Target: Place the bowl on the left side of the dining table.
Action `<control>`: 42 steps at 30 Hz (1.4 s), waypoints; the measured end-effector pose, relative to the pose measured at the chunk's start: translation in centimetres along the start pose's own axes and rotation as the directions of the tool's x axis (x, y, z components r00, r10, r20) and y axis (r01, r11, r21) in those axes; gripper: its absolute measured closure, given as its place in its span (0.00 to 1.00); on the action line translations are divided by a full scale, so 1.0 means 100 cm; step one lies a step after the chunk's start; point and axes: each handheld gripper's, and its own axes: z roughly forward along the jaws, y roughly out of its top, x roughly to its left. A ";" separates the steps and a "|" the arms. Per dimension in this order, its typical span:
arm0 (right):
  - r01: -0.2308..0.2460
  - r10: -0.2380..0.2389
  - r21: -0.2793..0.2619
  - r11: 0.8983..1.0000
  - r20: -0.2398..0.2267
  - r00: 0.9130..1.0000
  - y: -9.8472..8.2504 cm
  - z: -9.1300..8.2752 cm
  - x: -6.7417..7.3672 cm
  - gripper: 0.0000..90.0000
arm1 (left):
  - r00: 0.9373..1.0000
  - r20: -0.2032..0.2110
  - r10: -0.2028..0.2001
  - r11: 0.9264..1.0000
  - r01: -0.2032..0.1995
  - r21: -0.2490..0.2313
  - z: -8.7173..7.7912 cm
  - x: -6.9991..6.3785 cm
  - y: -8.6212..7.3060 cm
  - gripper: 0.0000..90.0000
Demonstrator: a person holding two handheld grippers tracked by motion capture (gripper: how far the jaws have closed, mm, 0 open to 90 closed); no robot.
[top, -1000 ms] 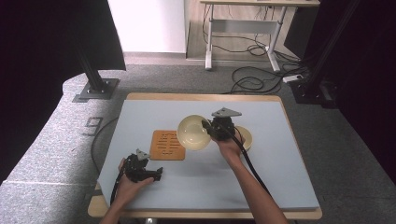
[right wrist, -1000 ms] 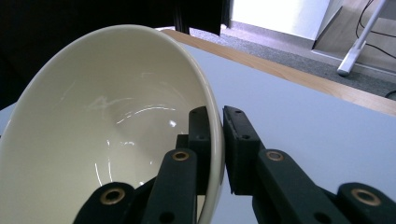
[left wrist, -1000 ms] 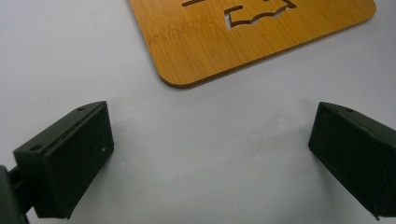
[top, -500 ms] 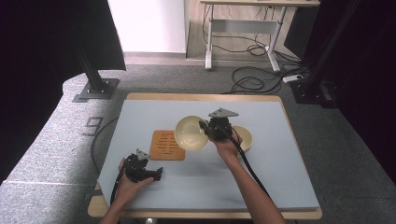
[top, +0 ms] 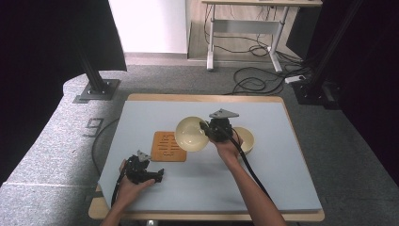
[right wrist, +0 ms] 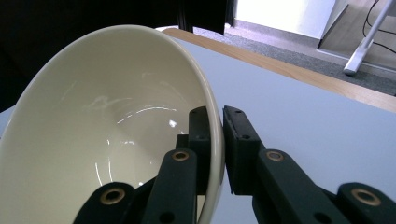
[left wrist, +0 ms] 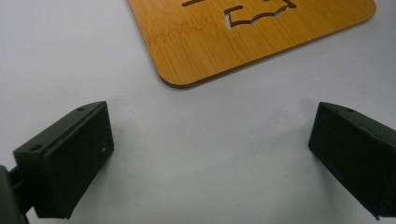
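Note:
A cream bowl [top: 190, 134] hangs tilted above the table, its hollow facing the camera, with my right gripper [top: 206, 127] shut on its right rim. In the right gripper view one jaw lies inside the bowl [right wrist: 107, 140] and the other outside, the right gripper [right wrist: 215, 122] pinching the thin wall. A wooden trivet [top: 165, 146] with cut-out slots lies flat just left of and below the bowl. My left gripper [top: 156, 175] rests low near the front left of the table, open. In its own view the left gripper [left wrist: 210, 144] holds nothing, and the trivet's corner [left wrist: 224, 42] lies just ahead.
A second cream bowl [top: 247, 140] sits on the blue-grey table top [top: 282, 179] right of my right hand. The wooden table edge [top: 202, 98] runs along the back. Cables trail from both grippers toward the front.

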 end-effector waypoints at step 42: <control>-0.005 0.006 0.022 1.000 -0.031 1.000 -0.001 0.020 0.014 0.91 | 1.000 -0.001 0.001 1.000 -0.001 -0.001 0.000 0.000 0.000 0.00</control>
